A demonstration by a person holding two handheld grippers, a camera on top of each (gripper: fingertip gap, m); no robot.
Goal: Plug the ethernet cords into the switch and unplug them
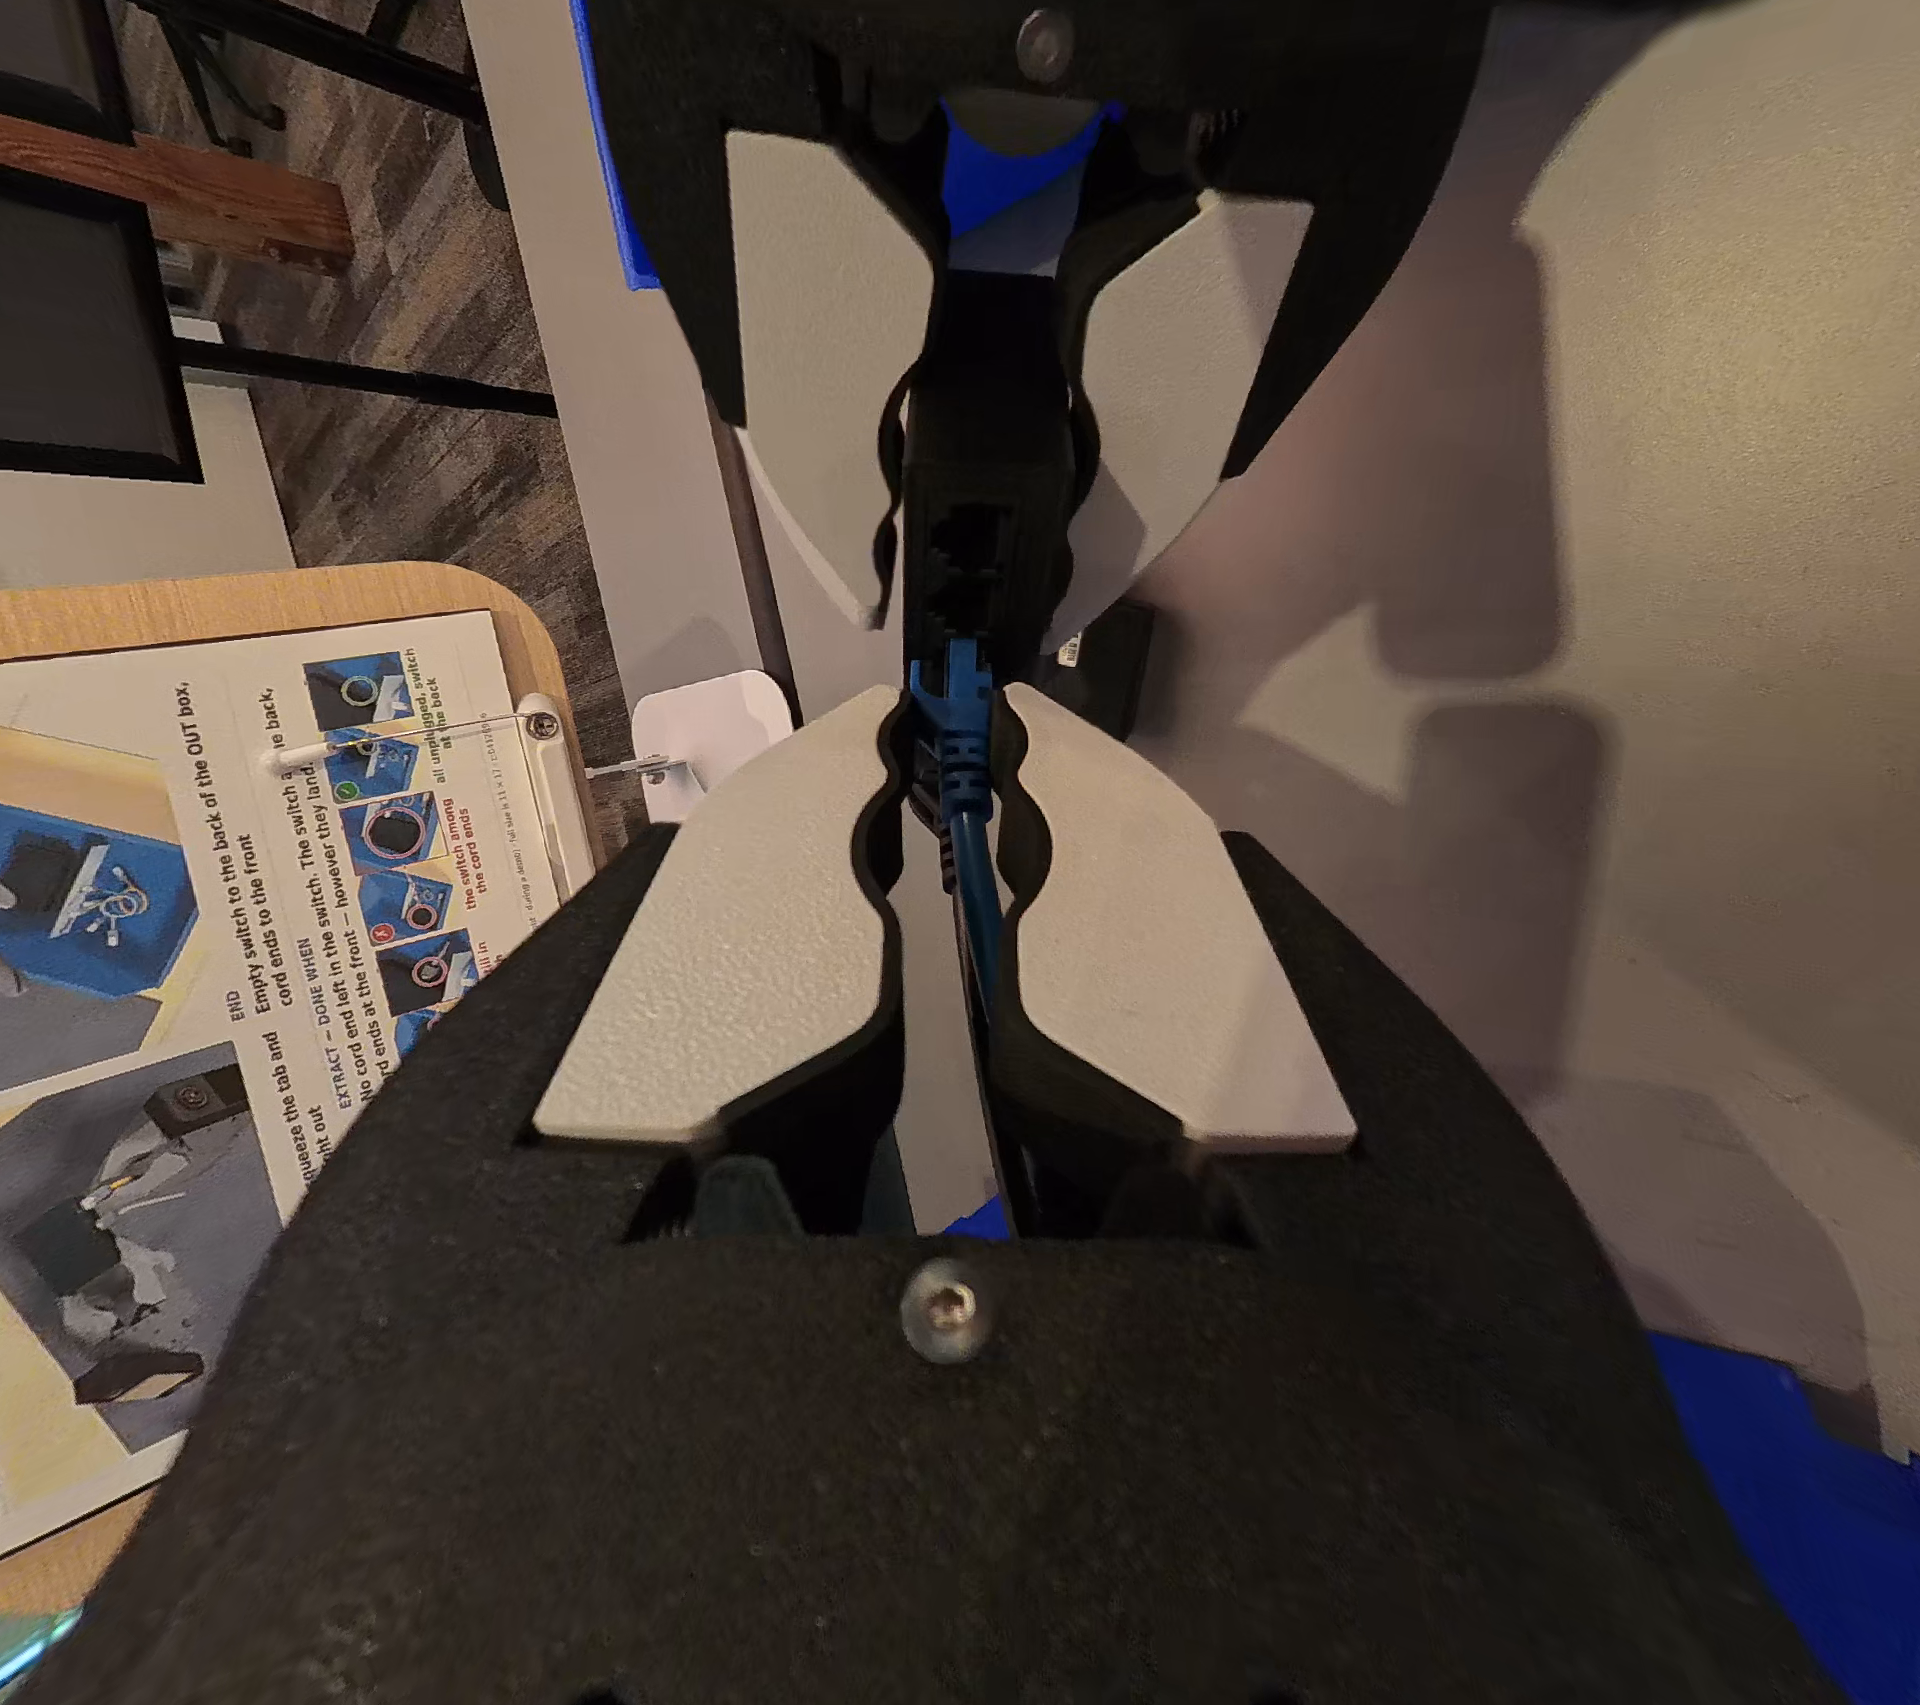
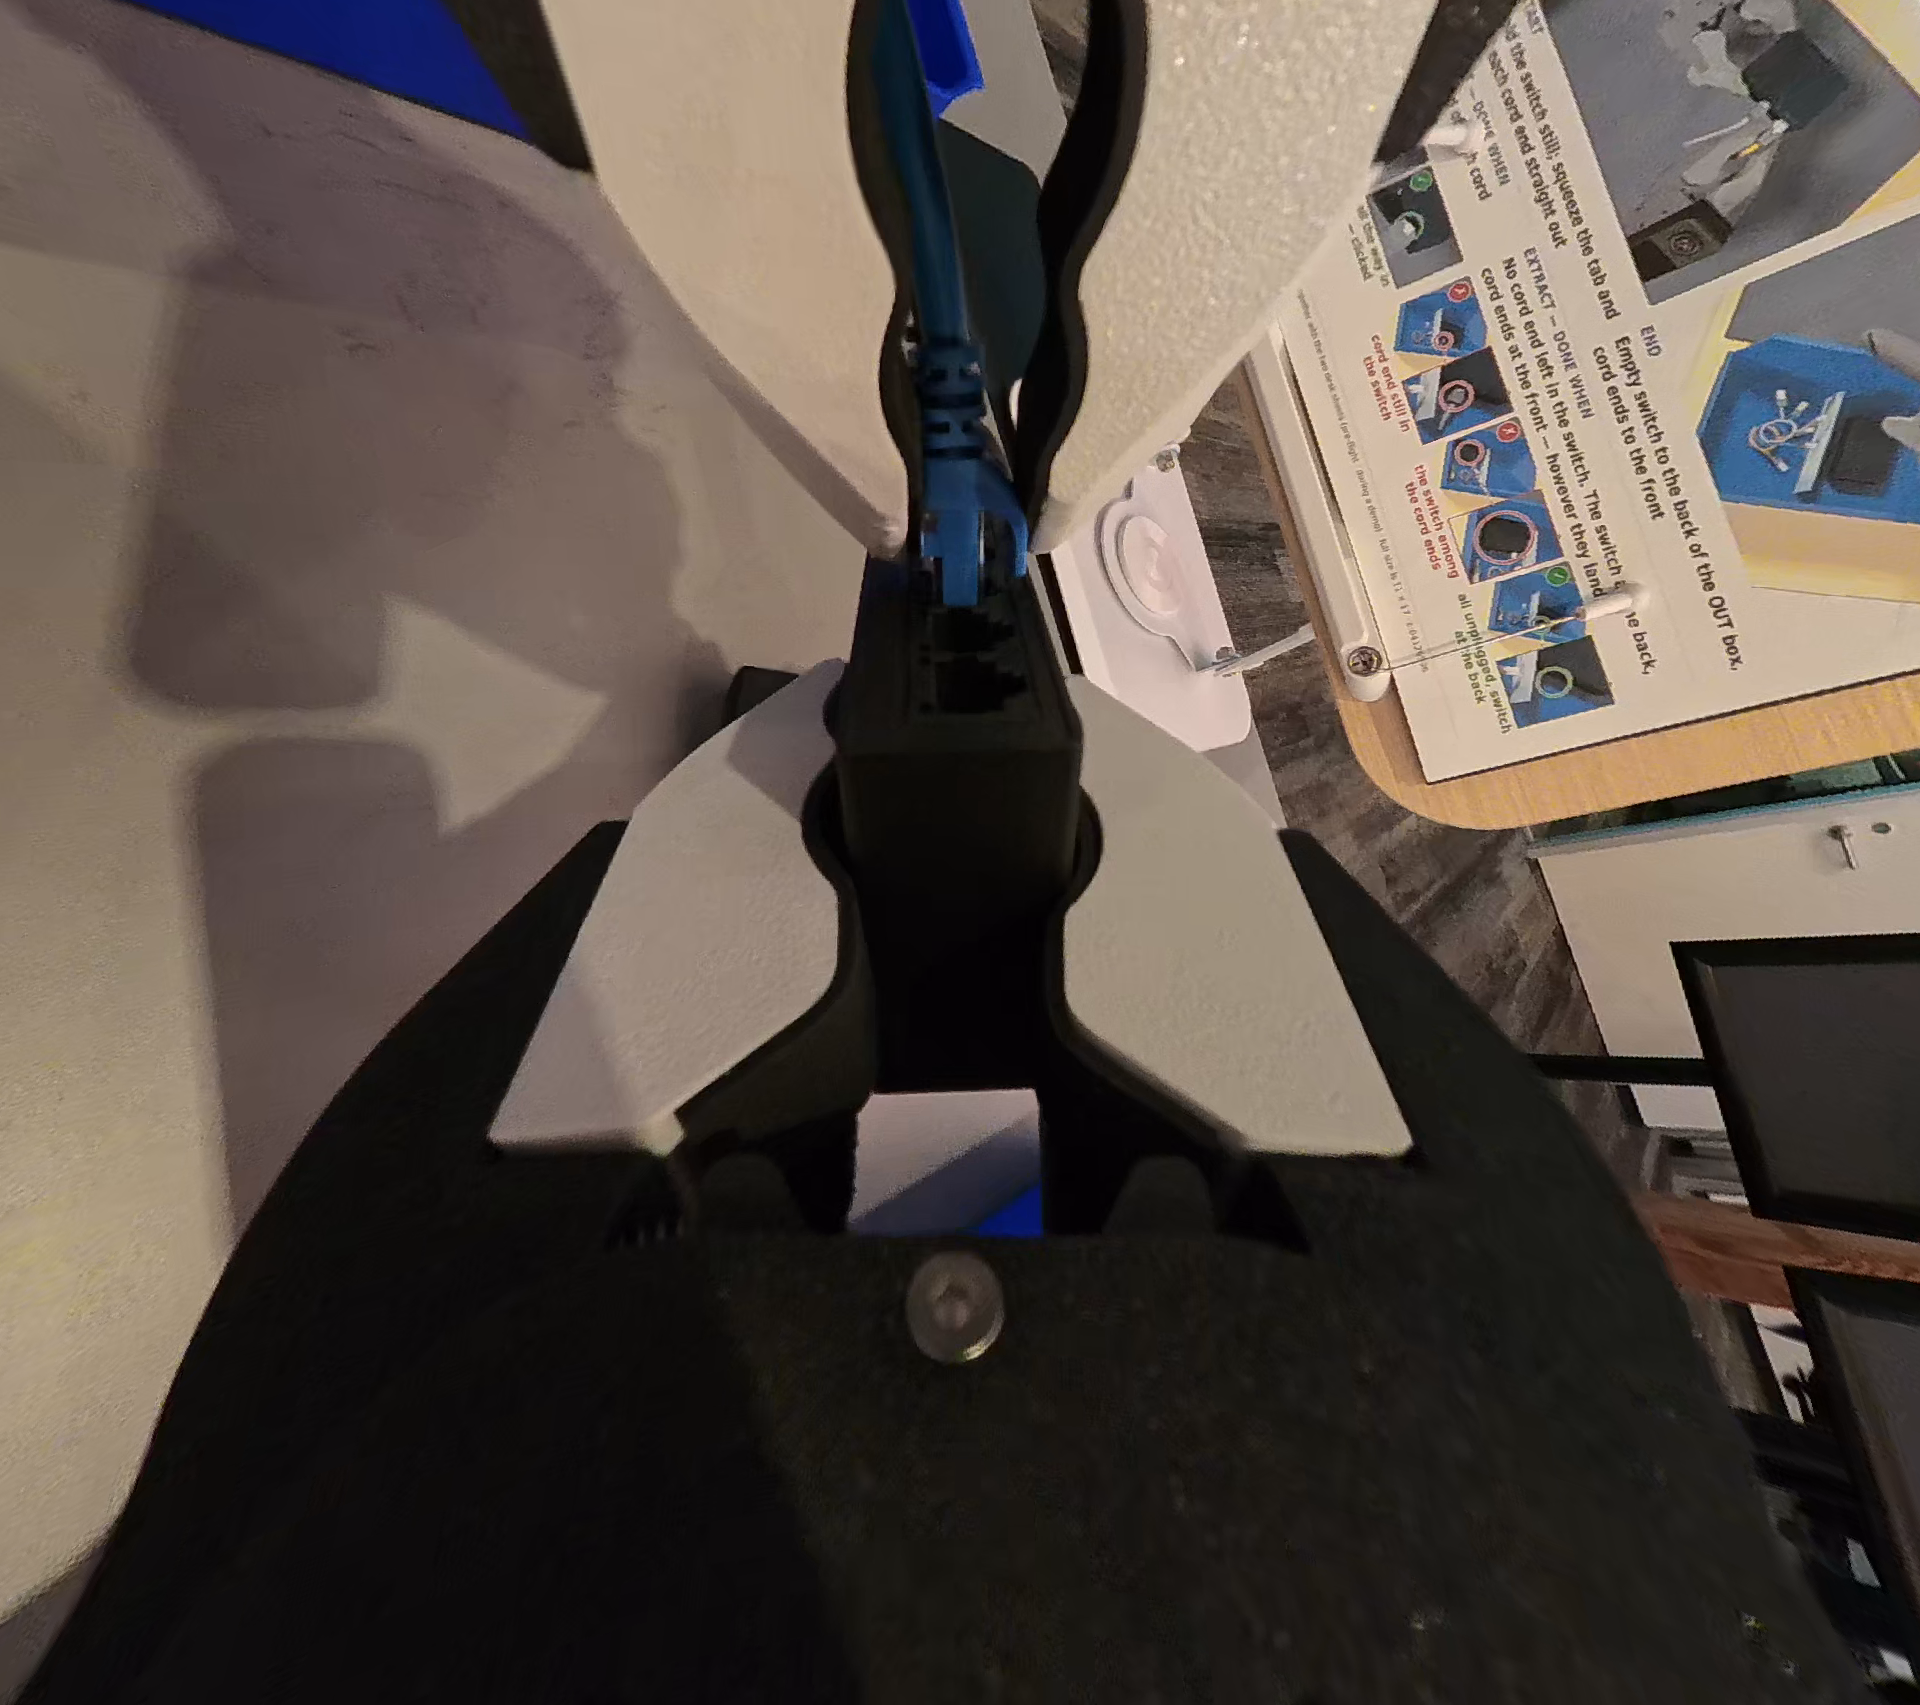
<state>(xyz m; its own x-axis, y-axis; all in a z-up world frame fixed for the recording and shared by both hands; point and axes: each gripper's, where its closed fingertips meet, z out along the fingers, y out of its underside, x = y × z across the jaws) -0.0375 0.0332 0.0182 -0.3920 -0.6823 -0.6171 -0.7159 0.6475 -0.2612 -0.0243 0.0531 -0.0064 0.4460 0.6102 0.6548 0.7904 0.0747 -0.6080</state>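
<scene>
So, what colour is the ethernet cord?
Blue ethernet cord, clearest in the left wrist view.

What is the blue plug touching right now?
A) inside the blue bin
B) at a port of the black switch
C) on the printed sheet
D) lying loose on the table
B: the blue plug, gripped by the left gripper, meets a port on the switch that the right gripper holds.

Matt black plastic on the switch (image 2: pixel 956 824), no shine at all. The blue cord (image 1: pixel 971 886) looks like smooth rubbery plastic, its plug boot (image 1: pixel 961 751) ribbed. Pale fingers (image 1: pixel 748 949) show a fine grainy texture, set in rough, speckled black bodies with a bright metal screw (image 1: pixel 943 1310). Far off, a printed paper sheet (image 2: pixel 1621 408) lies on a light wood-grain board (image 2: pixel 1558 762).
</scene>
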